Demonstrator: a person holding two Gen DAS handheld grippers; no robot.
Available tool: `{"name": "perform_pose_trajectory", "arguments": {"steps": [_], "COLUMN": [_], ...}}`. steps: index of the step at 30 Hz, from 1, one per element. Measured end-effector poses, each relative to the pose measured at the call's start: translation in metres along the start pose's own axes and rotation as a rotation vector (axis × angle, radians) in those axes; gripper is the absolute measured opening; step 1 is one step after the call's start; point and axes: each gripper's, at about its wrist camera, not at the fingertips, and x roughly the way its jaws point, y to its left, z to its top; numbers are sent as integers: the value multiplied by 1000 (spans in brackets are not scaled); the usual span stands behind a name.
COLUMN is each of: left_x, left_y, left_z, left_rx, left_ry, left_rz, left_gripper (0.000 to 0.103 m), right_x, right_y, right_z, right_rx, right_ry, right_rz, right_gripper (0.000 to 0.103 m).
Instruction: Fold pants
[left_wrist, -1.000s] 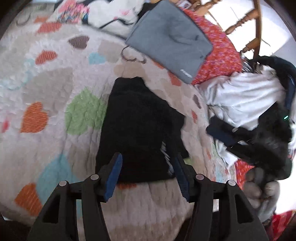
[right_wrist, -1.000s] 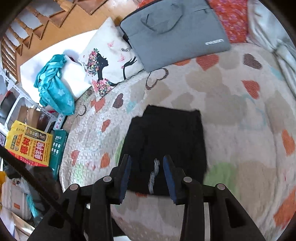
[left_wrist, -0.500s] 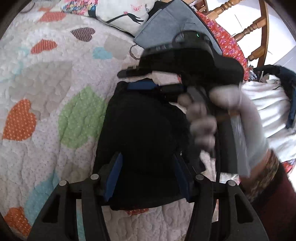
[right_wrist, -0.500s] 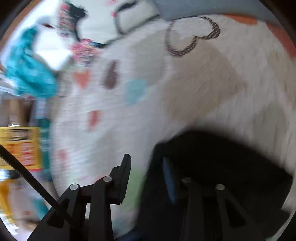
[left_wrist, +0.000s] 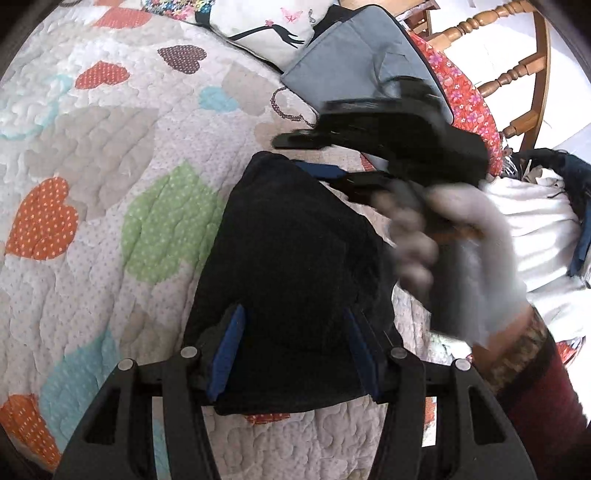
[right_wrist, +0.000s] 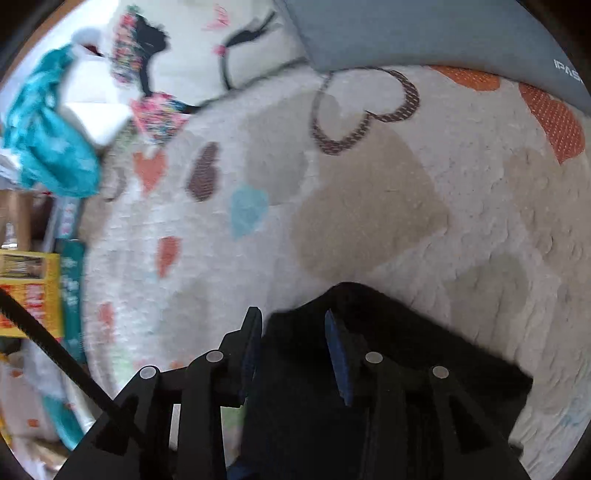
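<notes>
The pants (left_wrist: 291, 266) lie folded on the bed quilt (left_wrist: 92, 147); the left gripper (left_wrist: 291, 354) straddles the near edge unclenched, the right gripper (right_wrist: 291, 354) is opening over the far corner, likely tidying before a final fold.

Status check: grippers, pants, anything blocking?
Left gripper open over near edge. Right gripper jaws opening at far corner. Black pants folded on quilt. Nothing blocking.
</notes>
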Motion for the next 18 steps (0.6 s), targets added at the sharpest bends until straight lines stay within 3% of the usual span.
{"name": "perform_pose_trajectory", "arguments": {"steps": [2, 4, 7, 10, 14, 17, 18], "left_x": [0, 1, 5, 5, 4, 4, 3], "left_y": [-1, -4, -4, -2, 0, -1, -2], "left_z": [-2, -3, -1, 0, 2, 1, 0], "left_rx": [8, 16, 12, 1, -10, -4, 1], "left_ry": [-1, 1, 2, 3, 1, -5, -7], "left_rz": [3, 8, 4, -2, -5, 3, 7], "left_gripper": [55, 55, 55, 55, 55, 55, 55], "right_x": [5, 8, -5, -37, -51, -29, -21], "right_y": [-2, -3, -2, 7, 16, 16, 14], "right_z": [14, 27, 36, 26, -4, -20, -22], "right_rx": [0, -15, 17, 0, -61, -56, -59], "right_ry": [-60, -100, -127, -148, -97, -19, -7], "right_rz": [-22, -140, -104, -9, -28, -57, -87], "right_gripper": [38, 38, 39, 39, 39, 38, 33]}}
